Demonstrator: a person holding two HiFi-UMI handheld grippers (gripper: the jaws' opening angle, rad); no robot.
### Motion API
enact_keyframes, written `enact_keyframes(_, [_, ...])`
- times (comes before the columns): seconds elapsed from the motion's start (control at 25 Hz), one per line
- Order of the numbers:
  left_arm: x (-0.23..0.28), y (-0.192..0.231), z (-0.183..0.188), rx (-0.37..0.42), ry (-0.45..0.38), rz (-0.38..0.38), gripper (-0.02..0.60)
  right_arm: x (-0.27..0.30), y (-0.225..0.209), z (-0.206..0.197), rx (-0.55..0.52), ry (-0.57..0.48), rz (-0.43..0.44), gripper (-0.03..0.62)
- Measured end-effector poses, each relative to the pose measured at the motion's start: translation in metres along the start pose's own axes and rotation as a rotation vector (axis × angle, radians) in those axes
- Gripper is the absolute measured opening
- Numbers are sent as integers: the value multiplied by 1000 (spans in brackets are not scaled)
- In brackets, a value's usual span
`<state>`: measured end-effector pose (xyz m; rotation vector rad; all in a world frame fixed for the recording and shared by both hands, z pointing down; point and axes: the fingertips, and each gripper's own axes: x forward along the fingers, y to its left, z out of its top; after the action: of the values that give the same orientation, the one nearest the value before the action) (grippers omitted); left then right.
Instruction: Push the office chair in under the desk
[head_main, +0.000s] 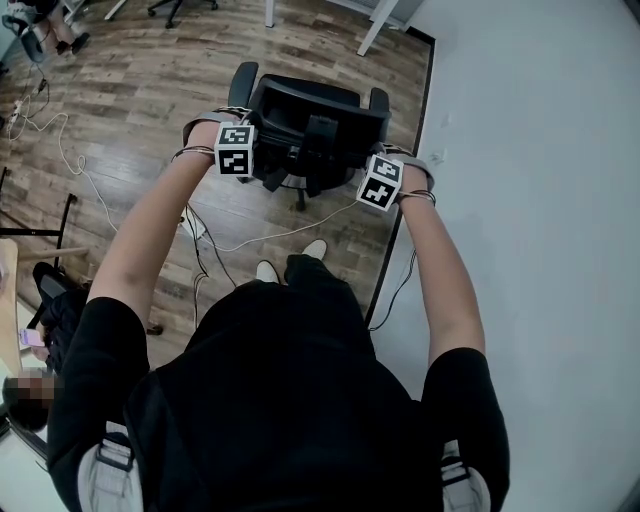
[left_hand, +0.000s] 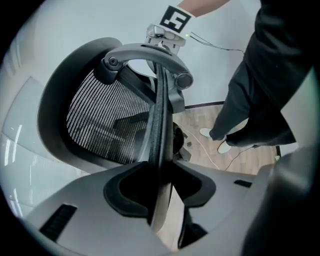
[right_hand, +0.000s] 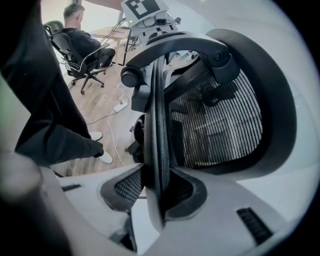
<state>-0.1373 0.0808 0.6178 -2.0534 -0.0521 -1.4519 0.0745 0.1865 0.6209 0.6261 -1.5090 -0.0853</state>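
A black mesh office chair (head_main: 310, 118) stands on the wood floor in front of me, its back turned to me. My left gripper (head_main: 266, 165) is shut on the left edge of the backrest and my right gripper (head_main: 352, 176) on the right edge. In the left gripper view the thin backrest rim (left_hand: 159, 125) runs between the jaws of the left gripper (left_hand: 160, 195), the mesh (left_hand: 100, 125) to its left. The right gripper view shows the same rim (right_hand: 159, 120) clamped in the right gripper (right_hand: 157, 195). Each view shows the other gripper across the backrest. White desk legs (head_main: 385, 25) show beyond the chair.
A white wall (head_main: 540, 150) with a black baseboard runs along the right. White cables and a power strip (head_main: 195, 225) lie on the floor by my feet (head_main: 290, 262). Another person sits in an office chair (right_hand: 80, 47) at the far left.
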Motion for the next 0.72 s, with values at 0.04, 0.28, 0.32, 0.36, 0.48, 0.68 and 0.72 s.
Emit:
enact_keyframes(0.04, [-1,6,-4,2,0,0,137,0,-6,4,1,0,-2,118])
enact_keyframes(0.28, [9,28,-18,12,14,8,139,9,-26,13,0,-10,-13,118])
enact_keyframes(0.32, [11,33,-20,14,17,9,139,10,-29,14,1,-12,-10,118])
enact_keyframes(0.36, [13,36,-21,16,19,9,140,12,-32,15,3,-13,-7,118])
enact_keyframes(0.48, [20,46,-25,27,24,14,141,16,-37,16,13,-14,-4,118])
enact_keyframes(0.68, [35,81,-20,32,40,10,143,22,-65,6,18,-30,-4,118])
enact_keyframes(0.72, [38,98,-17,29,40,4,143,23,-82,1,16,-34,-1,118])
